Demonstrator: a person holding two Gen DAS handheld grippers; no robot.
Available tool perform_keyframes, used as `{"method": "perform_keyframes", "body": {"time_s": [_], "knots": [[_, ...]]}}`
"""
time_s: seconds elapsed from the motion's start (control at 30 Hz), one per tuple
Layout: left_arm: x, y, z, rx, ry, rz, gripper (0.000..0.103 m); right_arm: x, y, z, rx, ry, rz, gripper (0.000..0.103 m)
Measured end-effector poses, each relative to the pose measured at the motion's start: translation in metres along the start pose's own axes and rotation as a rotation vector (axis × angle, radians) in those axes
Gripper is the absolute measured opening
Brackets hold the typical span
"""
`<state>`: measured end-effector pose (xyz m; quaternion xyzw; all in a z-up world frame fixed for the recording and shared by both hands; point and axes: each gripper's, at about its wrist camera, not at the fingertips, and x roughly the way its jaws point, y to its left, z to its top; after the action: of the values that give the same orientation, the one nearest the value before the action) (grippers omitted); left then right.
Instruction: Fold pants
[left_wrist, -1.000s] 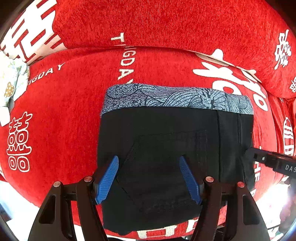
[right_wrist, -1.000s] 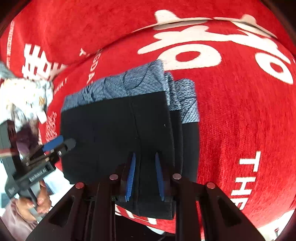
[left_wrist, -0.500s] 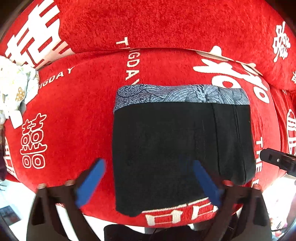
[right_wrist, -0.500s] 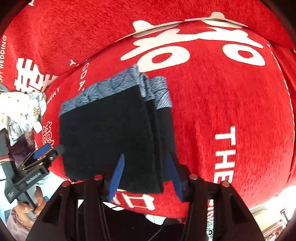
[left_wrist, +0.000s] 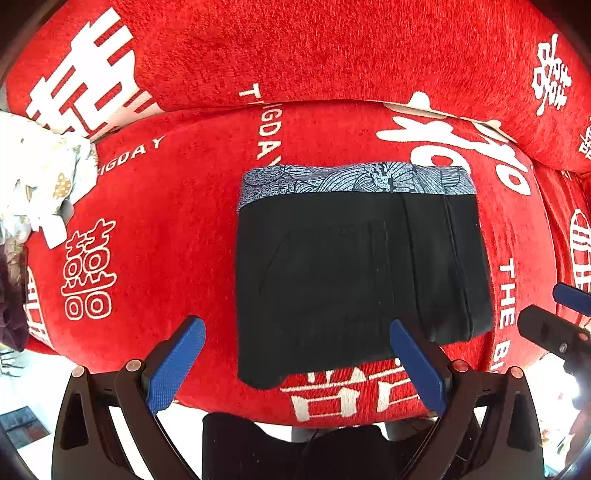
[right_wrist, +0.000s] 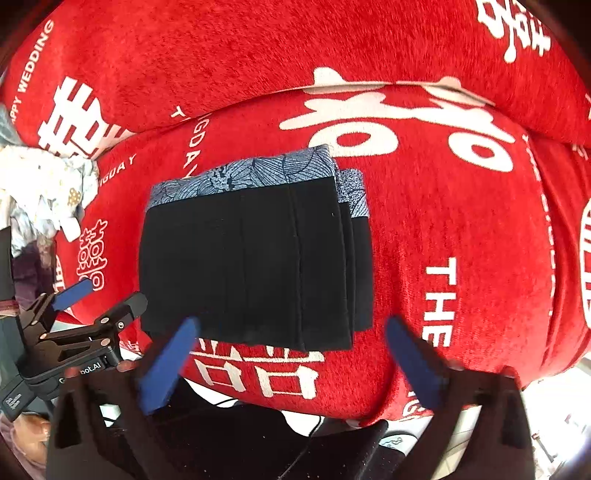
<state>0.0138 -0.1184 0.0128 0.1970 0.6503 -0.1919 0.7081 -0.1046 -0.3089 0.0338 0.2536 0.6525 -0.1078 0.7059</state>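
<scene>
Both tools have let go and backed away: the left tool (left_wrist: 295, 365) and right tool (right_wrist: 291, 365) now hang wide and empty. The folded pants (left_wrist: 354, 273) lie on the red cushion (left_wrist: 166, 221), just ahead of both, waistband farthest away.

Right gripper (right_wrist: 291, 360) blurred; white cloth (left_wrist: 33, 177) cut off.

The pants (left_wrist: 351, 280) are matt black cloth, smooth and close-woven, with a blue-grey printed waistband (left_wrist: 354, 179) of finer fabric. Beneath them the red cover (left_wrist: 177, 229) looks plush and fuzzy, its white lettering flatter. The left gripper (left_wrist: 295, 365) has matt black plastic arms, small metal rivets and blue, finely textured rubbery pads (left_wrist: 173, 365). A crumpled pale floral cloth (left_wrist: 40, 177) looks thin.
</scene>
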Motion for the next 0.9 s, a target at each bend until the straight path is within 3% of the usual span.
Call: {"method": "perform_keyframes", "body": {"time_s": [0.9], "knots": [[-0.043,-0.002,-0.007,0.083,0.023,0.022,0.101,-0.043,0.022,-0.015,0.056,0.012,-0.088,0.103]]}}
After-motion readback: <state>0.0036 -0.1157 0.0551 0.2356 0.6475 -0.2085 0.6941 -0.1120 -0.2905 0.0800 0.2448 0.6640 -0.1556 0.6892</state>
